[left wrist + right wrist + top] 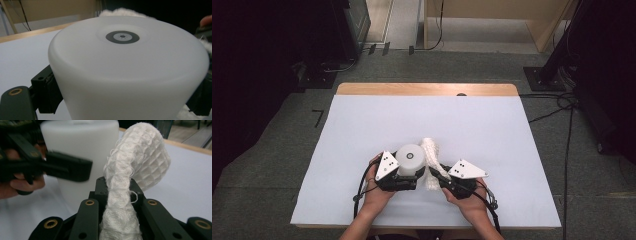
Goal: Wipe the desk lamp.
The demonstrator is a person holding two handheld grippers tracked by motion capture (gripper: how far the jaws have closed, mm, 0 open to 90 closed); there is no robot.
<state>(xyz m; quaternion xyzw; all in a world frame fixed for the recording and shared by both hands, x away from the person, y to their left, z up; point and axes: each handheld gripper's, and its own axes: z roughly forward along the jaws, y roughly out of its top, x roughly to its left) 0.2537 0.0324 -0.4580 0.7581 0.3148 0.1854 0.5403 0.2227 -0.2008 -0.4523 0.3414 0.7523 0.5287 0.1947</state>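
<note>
**White cylinder gripped at the left, waffle cloth pinched at the right**

At the near edge of the table (362, 125), two forearms are seen coming in from below in the high view. The left gripper (398, 175) is held against a white cylinder (410, 159); in the left gripper view its jaws are spread wide and set against either side of that cylinder (125, 75), which is clasped between them and stands upright on the white table cover. A dark ring mark (122, 37) is seen in the middle of its flat top.

Just beside it, the right gripper (443, 179) is closed on a white waffle-weave cloth (432, 155). In the right gripper view the cloth (135, 175) is pinched between the nearly shut jaws, and its free end rises and curls over beyond them, close beside the cylinder.

Farther off, a bare wooden strip (427, 89) of the table is seen along the far edge.
</note>
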